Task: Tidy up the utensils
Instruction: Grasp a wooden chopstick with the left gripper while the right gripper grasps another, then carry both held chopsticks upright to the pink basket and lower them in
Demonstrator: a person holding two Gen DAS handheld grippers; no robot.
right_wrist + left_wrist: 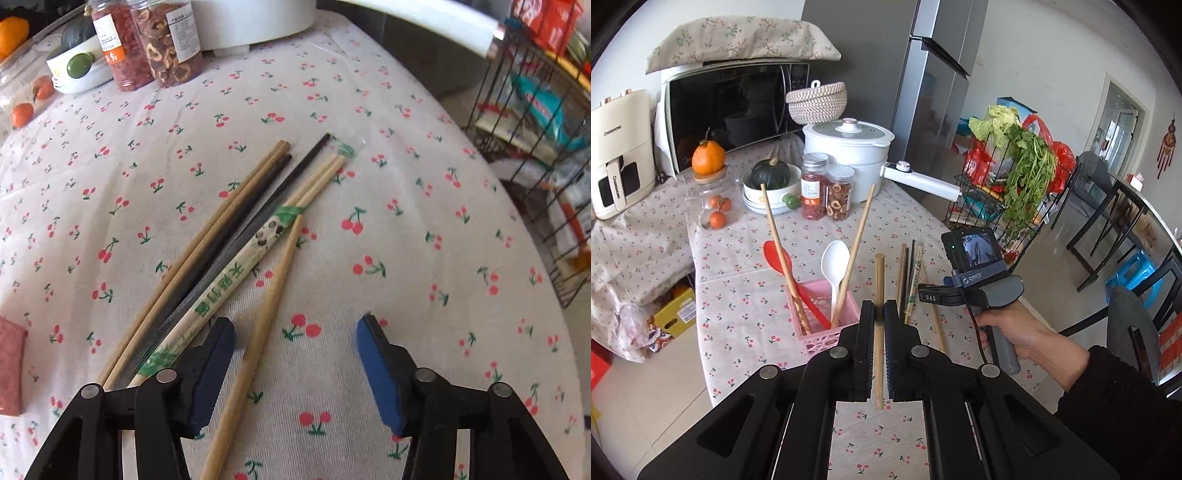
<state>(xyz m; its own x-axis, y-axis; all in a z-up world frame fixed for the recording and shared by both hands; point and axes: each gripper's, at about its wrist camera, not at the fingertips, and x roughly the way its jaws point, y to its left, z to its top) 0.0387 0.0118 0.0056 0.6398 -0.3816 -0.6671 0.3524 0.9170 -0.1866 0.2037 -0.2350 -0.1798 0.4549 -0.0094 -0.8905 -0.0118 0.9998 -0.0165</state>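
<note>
The desk [746, 295] with its cherry cloth carries everything. On it stands the pink basket [827, 325], and inside I already see a red spoon [783, 266], a white spoon [834, 262] and two long chopsticks [779, 254] leaning out, so part of the sorting looks done. Still loose on the desk lies a bundle [221, 251] of chopsticks: tan ones, dark ones and a paper-wrapped pair, touching side by side. My left gripper [880, 325] is pressed together on one wooden chopstick [879, 295], held upright just beside the basket (it still needs dropping in, I judge). My right gripper [295, 347] is spread, pads touching nothing, with a single tan chopstick [266, 302] lying between its fingers. That one and the bundle are what remains.
</note>
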